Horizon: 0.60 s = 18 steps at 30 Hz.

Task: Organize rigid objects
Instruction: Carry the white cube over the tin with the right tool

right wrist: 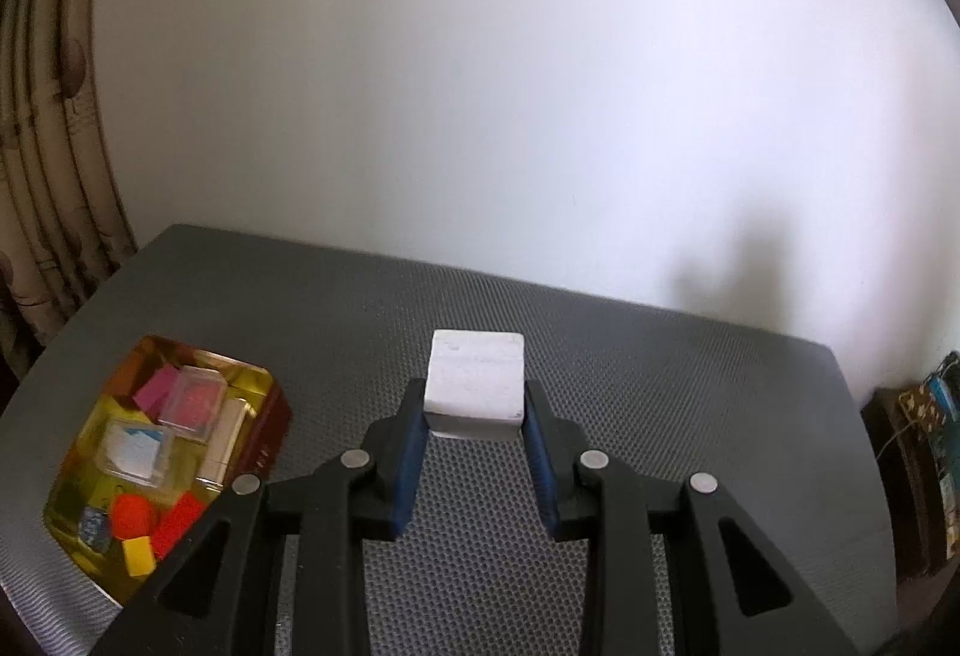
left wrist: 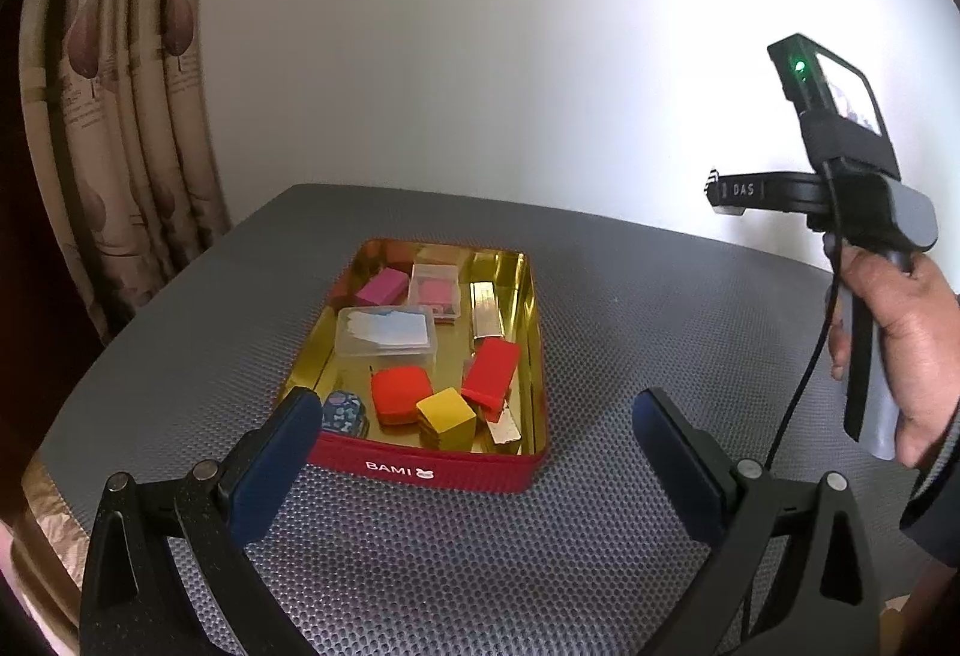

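Note:
A red tin marked BAMI, gold inside, sits on the grey table and holds several small objects: a yellow cube, a red rounded block, a red box, a pink block and clear plastic cases. My left gripper is open and empty, just in front of the tin. My right gripper is shut on a white block, held above the table to the right of the tin. The right gripper also shows in the left wrist view, raised at the right.
The grey textured tabletop spreads around the tin. A patterned curtain hangs at the left and a white wall stands behind. Dark clutter sits past the table's right edge.

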Available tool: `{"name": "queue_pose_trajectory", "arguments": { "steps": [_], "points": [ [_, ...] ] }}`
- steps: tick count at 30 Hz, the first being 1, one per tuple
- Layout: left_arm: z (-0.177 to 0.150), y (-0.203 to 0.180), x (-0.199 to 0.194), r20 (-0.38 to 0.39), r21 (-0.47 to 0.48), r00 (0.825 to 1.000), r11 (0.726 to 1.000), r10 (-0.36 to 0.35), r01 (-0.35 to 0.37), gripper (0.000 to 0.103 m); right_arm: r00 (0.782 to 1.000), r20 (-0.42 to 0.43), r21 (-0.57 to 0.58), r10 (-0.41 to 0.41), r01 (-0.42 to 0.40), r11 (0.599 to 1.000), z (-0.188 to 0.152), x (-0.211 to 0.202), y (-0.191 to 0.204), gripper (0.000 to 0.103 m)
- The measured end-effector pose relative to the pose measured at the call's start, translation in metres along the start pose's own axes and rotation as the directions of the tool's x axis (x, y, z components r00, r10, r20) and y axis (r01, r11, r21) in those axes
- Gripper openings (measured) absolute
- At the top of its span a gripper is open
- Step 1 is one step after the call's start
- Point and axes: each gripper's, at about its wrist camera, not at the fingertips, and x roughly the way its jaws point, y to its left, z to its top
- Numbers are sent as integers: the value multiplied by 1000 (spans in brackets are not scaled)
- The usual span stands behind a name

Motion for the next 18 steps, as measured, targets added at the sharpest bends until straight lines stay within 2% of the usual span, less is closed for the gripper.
{"name": "queue_pose_trajectory", "arguments": {
  "steps": [1, 6, 8, 13, 18],
  "points": [
    [0, 1, -1, 1, -2, 1000, 1000, 1, -1, 103, 1000, 4, -2, 2, -2, 1000, 7, 6, -5, 31],
    [1, 11, -3, -11, -22, 1000, 1000, 8, -9, 103, 999, 28, -30, 18, -17, 999, 17, -19, -8, 31],
    [1, 19, -6, -9, -36, 1000, 999, 18, -19, 103, 999, 30, -48, 31, -30, 998, 19, -25, 2, 31],
    [2, 50, -10, -7, -74, 994, 991, 109, -109, 103, 997, 19, -91, 77, -75, 993, 15, -26, 36, 31],
    [5, 93, -7, -28, -145, 977, 967, 210, -211, 103, 991, -20, -159, 133, -135, 978, 3, -24, 76, 31]
  ]
}}
